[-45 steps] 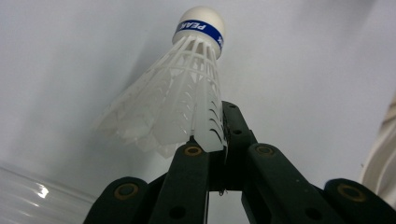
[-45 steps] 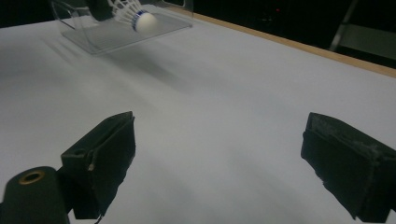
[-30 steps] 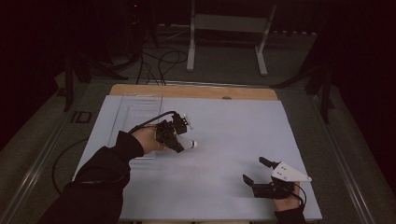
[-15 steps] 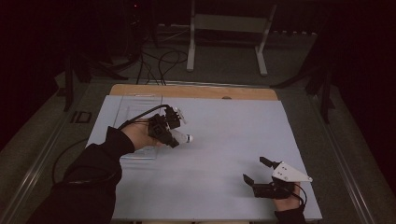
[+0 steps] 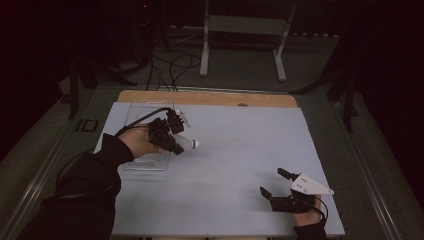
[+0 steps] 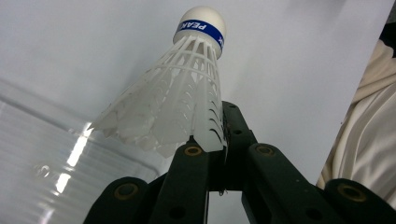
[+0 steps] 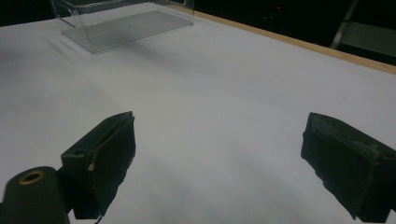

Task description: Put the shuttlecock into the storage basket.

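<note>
At the left of the high view the left claw [image 5: 176, 142] is clamped on the skirt edge of a white plastic shuttlecock [image 5: 186, 144], held above the bench [image 5: 235, 150] just beside the clear plastic tray [image 5: 142, 162]; in the left gripper view the shuttlecock [image 6: 182, 88] points its cork tip, ringed by a blue band, away from the claw; at the lower right, the right claw [image 5: 274, 184] rests low over the bench, jaws wide apart with nothing between them.

White plastic shuttlecock [image 6: 177, 98] (lattice skirt), glossy clear tray [image 7: 116, 21]
</note>
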Demonstrator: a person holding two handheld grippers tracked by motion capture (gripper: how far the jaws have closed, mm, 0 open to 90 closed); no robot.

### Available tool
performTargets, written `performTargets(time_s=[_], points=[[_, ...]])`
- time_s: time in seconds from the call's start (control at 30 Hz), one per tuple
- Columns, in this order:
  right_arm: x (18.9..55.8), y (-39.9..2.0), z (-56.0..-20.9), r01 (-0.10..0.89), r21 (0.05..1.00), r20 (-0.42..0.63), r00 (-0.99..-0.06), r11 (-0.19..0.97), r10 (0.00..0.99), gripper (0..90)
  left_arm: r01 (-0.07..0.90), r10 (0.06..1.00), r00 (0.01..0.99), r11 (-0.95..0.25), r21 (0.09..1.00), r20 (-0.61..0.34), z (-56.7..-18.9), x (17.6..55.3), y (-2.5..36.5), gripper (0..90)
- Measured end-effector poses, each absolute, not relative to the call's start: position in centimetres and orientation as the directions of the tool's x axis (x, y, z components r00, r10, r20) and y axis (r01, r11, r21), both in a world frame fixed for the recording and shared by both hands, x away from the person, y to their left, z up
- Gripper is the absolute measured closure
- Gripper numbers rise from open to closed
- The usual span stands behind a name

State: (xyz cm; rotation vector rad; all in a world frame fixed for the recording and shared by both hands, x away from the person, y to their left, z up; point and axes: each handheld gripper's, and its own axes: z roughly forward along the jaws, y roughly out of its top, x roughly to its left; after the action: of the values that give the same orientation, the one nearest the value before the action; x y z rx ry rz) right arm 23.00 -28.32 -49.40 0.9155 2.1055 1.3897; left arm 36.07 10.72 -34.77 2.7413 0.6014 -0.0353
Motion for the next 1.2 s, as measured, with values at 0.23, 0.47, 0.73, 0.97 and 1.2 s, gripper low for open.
performTargets(time_s=[0.23,0.47,0.73,0.97,1.2], points=[[23.0,-28.4,-49.3,0.275,0.925,-0.009,-0.677,0.263,0.736,10.2,0.434,0.428,0.899,-0.844,0.314,-0.093,-34.1,36.3,12.3,90.0],[23.0,-28.3,-49.4,0.276,0.923,-0.013,-0.676,0.269,0.737,10.2,0.448,0.445,0.891,-0.836,0.318,-0.085,-33.5,36.1,14.0,90.0],[23.0,-28.3,-49.4,0.278,0.922,-0.011,-0.677,0.27,0.736,10.2,0.466,0.46,0.882,-0.823,0.325,-0.099,-33.3,36.1,16.3,90.0],[23.0,-28.2,-49.5,0.282,0.92,-0.011,-0.677,0.274,0.736,10.2,0.466,0.463,0.882,-0.822,0.326,-0.093,-33.4,36.1,17.9,90.0],[23.0,-28.2,-49.5,0.283,0.919,-0.01,-0.676,0.273,0.737,10.2,0.432,0.437,0.897,-0.831,0.351,-0.069,-33.4,36.1,19.3,90.0]])
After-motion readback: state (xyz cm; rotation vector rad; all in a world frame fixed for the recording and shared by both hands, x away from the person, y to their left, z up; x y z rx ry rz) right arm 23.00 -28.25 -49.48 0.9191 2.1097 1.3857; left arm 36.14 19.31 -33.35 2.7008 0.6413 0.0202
